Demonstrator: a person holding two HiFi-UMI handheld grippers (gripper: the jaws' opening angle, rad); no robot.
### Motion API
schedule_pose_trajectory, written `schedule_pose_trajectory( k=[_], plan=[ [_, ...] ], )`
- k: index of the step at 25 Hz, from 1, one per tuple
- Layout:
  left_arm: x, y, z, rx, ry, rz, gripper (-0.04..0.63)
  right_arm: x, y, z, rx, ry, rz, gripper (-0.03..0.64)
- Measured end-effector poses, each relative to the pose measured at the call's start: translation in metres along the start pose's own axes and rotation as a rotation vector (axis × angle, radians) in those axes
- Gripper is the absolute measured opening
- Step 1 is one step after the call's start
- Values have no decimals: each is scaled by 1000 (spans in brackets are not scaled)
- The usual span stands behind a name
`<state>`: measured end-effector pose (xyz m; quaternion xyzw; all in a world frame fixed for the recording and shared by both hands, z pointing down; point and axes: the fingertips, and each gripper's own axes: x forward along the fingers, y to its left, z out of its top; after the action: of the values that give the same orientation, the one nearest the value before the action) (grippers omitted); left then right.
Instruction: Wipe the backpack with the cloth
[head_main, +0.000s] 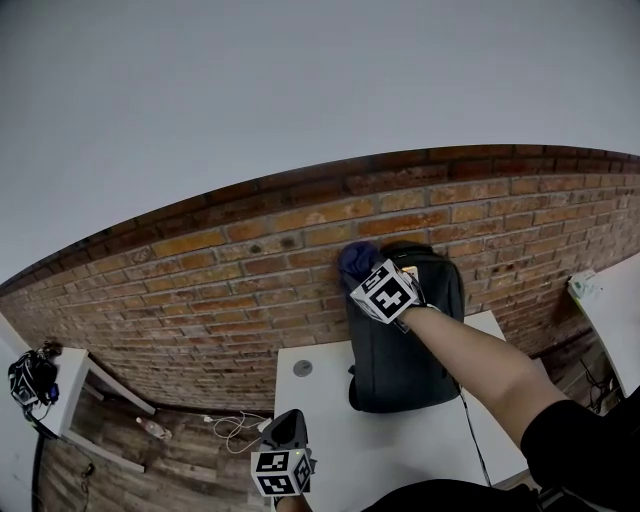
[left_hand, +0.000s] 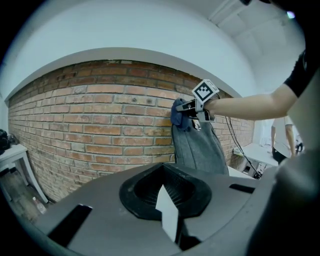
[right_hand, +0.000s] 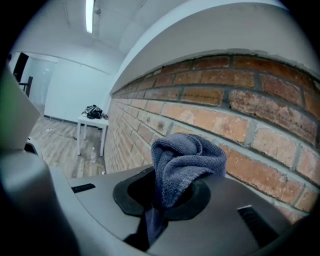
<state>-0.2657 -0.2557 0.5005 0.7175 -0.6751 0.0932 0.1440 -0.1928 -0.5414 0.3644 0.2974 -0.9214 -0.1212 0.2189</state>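
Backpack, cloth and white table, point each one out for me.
backpack (head_main: 390, 362), head view, on its dark front panel.
cloth (right_hand: 186, 159), right gripper view, on the bunched blue folds.
white table (head_main: 330, 425), head view, on the bare top left of the backpack.

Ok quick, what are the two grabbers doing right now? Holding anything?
Left gripper: closed, holding nothing.
Right gripper: closed on the blue cloth, at the top of the backpack.

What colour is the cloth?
The cloth is dusty blue, clearest in the right gripper view.
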Motion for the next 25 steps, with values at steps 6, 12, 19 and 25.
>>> schedule_pose_trajectory(
  k=[6,12,19,25],
  plan=[
    [-1,2,-6,-9,8,8,-11,13,-11,-27,4,75,-21,37],
    [6,-1,-5,-14,6,-2,-9,17,-21,-31,-5,107,-33,37],
    [6,-8,0,-1,-8,-11,-11,15,-38,-33,-36,138,-121,37],
    [10,-10,-1,-5,-1,-10,-9,4,-67,-36,-1,151,-183,37]
  ],
)
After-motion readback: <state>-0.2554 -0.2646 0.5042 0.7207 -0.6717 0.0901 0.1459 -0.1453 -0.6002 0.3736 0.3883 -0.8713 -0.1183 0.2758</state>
